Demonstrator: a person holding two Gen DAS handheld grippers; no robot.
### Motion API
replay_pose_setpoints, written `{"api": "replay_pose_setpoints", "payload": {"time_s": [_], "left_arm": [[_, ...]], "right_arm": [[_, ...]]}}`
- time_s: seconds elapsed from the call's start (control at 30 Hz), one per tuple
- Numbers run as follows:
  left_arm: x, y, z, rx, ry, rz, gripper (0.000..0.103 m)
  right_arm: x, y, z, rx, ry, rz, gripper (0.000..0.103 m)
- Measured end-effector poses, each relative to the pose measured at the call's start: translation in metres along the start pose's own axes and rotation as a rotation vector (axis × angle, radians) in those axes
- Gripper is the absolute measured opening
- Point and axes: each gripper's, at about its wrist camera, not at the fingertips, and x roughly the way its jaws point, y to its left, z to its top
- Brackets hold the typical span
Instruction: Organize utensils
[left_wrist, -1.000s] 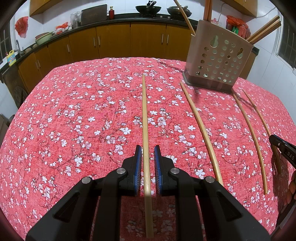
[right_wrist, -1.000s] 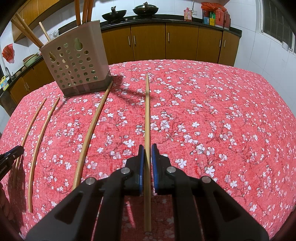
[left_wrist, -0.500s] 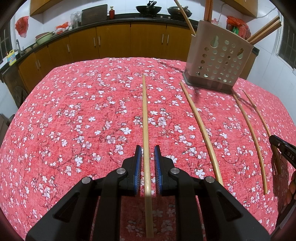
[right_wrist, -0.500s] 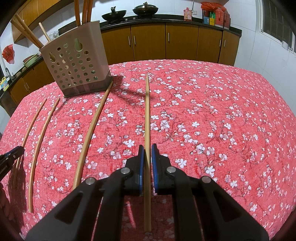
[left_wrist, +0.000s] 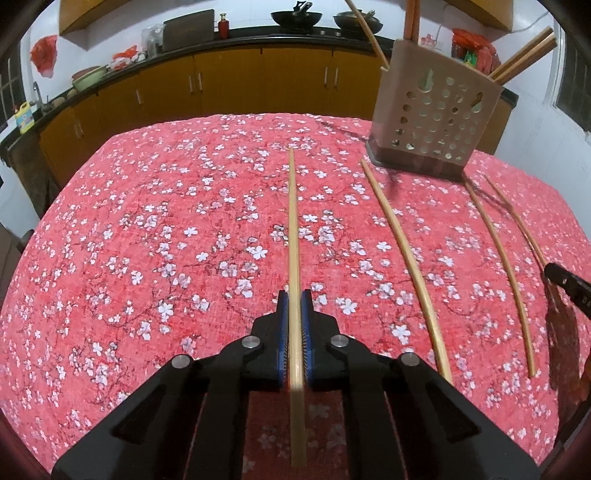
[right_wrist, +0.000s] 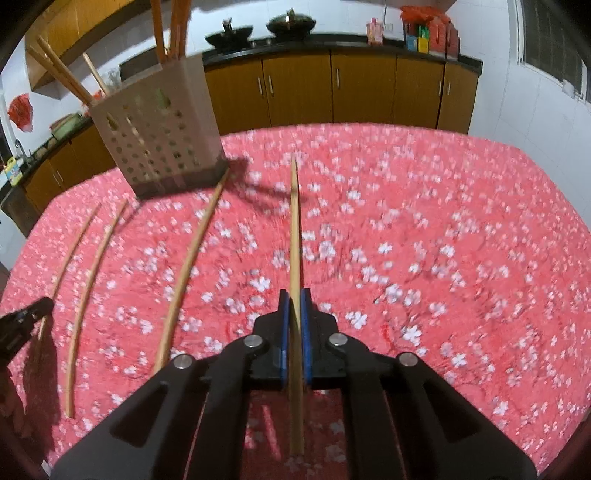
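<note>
My left gripper (left_wrist: 294, 295) is shut on a long bamboo chopstick (left_wrist: 293, 229) that points away over the red floral tablecloth (left_wrist: 147, 240). My right gripper (right_wrist: 294, 295) is shut on another bamboo chopstick (right_wrist: 294, 229), lifted off the cloth; that view is blurred by motion. Three more chopsticks lie loose on the cloth (left_wrist: 402, 254) (left_wrist: 498, 258) (left_wrist: 517, 218). A beige perforated utensil holder (left_wrist: 436, 122) stands at the far right in the left wrist view and at the far left in the right wrist view (right_wrist: 159, 133), with several chopsticks standing in it.
Orange kitchen cabinets (left_wrist: 229, 81) and a dark counter with woks (left_wrist: 295, 16) run behind the table. The right gripper's tip shows at the right edge of the left wrist view (left_wrist: 565, 282). The table's edges curve away on both sides.
My left gripper has closed onto its chopstick. My right gripper has lifted and moved with its chopstick, blurring the view; the holder now looks nearer.
</note>
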Motion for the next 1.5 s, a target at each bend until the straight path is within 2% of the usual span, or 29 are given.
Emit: {"api": "replay_pose_setpoints", "payload": {"time_s": [0.3, 0.57, 0.73, 0.97, 1.2, 1.4, 1.5], "left_arm": [[-0.051, 0.0, 0.023, 0.01, -0.146, -0.037, 0.008], [-0.099, 0.003, 0.056, -0.037, -0.3, -0.092, 0.008], [-0.109, 0.003, 0.069, -0.048, -0.34, -0.1, 0.008], [-0.11, 0.004, 0.077, -0.067, -0.342, -0.113, 0.008], [-0.125, -0.001, 0.087, -0.056, -0.378, -0.151, 0.007], [-0.153, -0.018, 0.107, -0.045, -0.464, -0.215, 0.007], [-0.164, -0.027, 0.121, -0.047, -0.52, -0.241, 0.007]], "right_arm": [[-0.056, 0.0, 0.028, 0.021, -0.171, 0.021, 0.007], [-0.099, -0.007, 0.047, 0.039, -0.303, 0.042, 0.007], [-0.11, -0.005, 0.056, 0.029, -0.348, 0.047, 0.007], [-0.113, -0.001, 0.064, 0.018, -0.361, 0.05, 0.007], [-0.14, 0.01, 0.089, 0.015, -0.404, 0.148, 0.007], [-0.174, 0.028, 0.114, -0.023, -0.454, 0.267, 0.007], [-0.186, 0.037, 0.125, -0.041, -0.485, 0.299, 0.007]]}}
